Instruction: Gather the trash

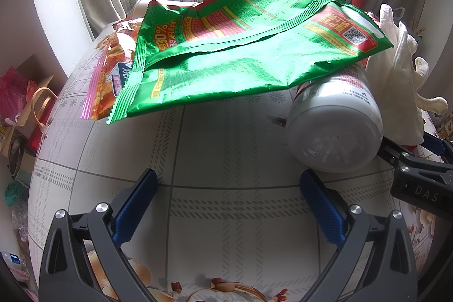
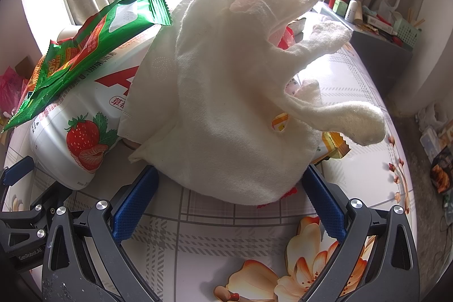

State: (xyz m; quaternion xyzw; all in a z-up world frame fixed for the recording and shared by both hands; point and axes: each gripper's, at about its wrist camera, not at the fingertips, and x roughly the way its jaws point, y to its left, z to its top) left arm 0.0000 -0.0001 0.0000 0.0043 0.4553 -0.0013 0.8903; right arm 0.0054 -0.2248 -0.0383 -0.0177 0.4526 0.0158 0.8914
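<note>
A green snack bag (image 1: 240, 53) lies on the table, its right end resting on a white strawberry-drink bottle (image 1: 334, 129) that lies on its side. An orange snack bag (image 1: 110, 70) lies under its left end. My left gripper (image 1: 228, 205) is open and empty, just short of the bottle's base. In the right wrist view a white cloth (image 2: 226, 92) is draped over wrappers, beside the bottle (image 2: 82, 132) and green bag (image 2: 93, 47). My right gripper (image 2: 229, 205) is open with its jaws on either side of the cloth's near edge.
The table has a plaid and flower cloth (image 1: 226, 217). A white cup (image 1: 141, 7) stands behind the bags. A yellow wrapper (image 2: 337, 146) and a red wrapper (image 2: 288, 38) peek from under the cloth. Clutter sits on the floor at left (image 1: 25, 109) and a shelf at right (image 2: 379, 27).
</note>
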